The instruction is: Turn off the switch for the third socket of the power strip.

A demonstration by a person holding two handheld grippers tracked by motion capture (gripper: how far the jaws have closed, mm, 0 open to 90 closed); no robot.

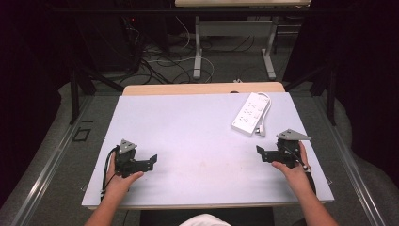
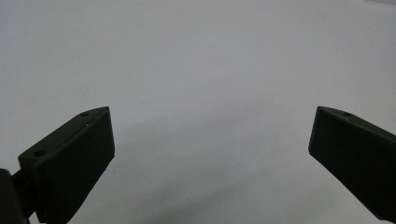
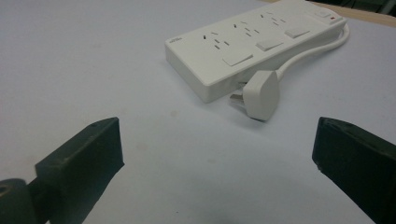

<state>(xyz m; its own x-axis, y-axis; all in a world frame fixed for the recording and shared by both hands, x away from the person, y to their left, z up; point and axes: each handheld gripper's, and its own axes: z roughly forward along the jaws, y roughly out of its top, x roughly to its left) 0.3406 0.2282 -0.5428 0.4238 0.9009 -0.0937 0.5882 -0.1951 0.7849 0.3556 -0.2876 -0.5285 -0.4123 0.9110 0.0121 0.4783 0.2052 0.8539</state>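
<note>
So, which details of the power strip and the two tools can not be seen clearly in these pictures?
- Power strip: the printed mark at its near corner is too small to read in the right gripper view.
- Plug: its pins are partly hidden under the plug body, same view.
- Cord: in the high view it is too thin to follow along its whole run.
- Left tool and right tool: the bottom edge cuts off both bodies.

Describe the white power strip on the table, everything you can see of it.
The power strip is a flat, white, plastic-looking block lying face up on the pale table, at its far right. Its top shows rows of socket slots, three rocker switches and a small red mark at one end. Its white cable loops along one side, ending in a plug lying unplugged beside the near end. Neither gripper touches it.
</note>
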